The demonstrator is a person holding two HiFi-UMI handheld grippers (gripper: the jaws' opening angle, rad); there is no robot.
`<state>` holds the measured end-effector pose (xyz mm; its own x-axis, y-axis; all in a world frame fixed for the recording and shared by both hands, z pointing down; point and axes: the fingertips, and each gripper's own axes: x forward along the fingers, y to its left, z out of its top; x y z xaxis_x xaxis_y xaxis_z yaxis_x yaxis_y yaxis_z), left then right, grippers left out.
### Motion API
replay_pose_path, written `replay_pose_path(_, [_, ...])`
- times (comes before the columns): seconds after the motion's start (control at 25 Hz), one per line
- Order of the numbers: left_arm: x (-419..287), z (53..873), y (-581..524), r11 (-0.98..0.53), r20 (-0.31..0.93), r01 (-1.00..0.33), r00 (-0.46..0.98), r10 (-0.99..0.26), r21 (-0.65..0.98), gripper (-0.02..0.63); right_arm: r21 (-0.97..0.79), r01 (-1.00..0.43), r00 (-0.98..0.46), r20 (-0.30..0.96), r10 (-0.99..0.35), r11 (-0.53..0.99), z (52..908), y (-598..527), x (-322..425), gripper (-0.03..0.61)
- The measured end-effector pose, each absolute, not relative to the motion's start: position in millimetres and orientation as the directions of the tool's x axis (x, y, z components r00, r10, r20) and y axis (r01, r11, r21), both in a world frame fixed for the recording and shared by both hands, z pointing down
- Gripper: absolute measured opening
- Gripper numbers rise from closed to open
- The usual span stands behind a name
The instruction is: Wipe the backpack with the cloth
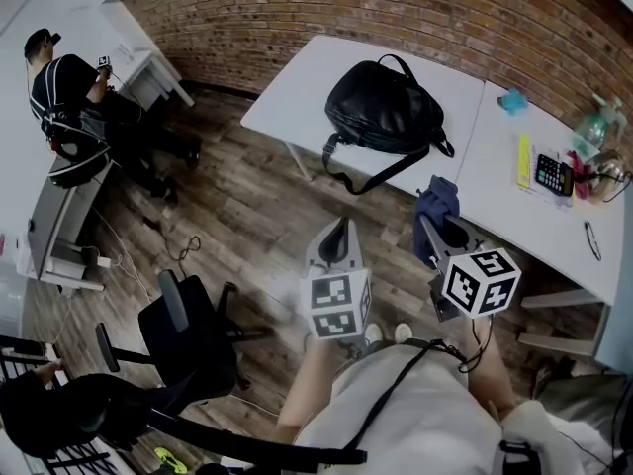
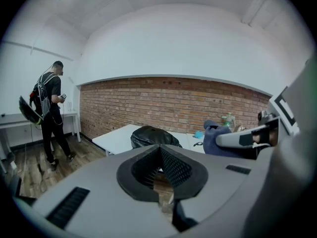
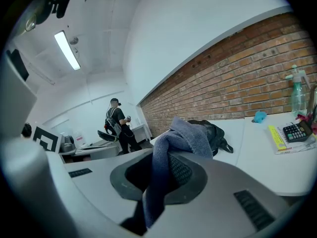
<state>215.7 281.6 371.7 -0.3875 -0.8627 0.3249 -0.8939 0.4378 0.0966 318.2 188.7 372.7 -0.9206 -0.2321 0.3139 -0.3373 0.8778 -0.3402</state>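
Note:
A black backpack (image 1: 386,107) lies on a white table (image 1: 297,92), with one strap hanging over the front edge. Both grippers hover over the floor in front of the table, short of the backpack. My right gripper (image 1: 435,231) is shut on a blue cloth (image 1: 436,204), which bunches above the jaws and drapes down between them (image 3: 166,175). My left gripper (image 1: 341,231) is shut and holds nothing. In the left gripper view the backpack (image 2: 151,135) sits ahead, with the cloth (image 2: 215,139) off to the right. In the right gripper view the backpack (image 3: 213,133) shows just behind the cloth.
A second white table (image 1: 514,211) on the right carries a calculator (image 1: 554,173), a yellow item (image 1: 523,159), a spray bottle (image 1: 591,127), a teal object (image 1: 512,100) and a pen (image 1: 590,240). A black office chair (image 1: 188,339) stands at lower left. A person (image 1: 74,87) stands far left by a desk.

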Motion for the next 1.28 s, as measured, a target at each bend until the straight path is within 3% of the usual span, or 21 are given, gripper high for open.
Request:
replay_pose_path(0.36, [198.5,414.7,285.3,0.389,0.381,-0.899,-0.295,-0.876,0.199,0.003,-0.340,-0.406,-0.894,0.342,-0.290,0.848,393.6,182.0,307.9,0.038])
replay_pose_path(1.28, [13.2,400.2,123.3,0.490,0.361,-0.854,-0.407,-0.839,0.176,0.003,-0.365,-0.329,-0.914,0.355,-0.197,0.871,404.1,4.3,140.7,0.038])
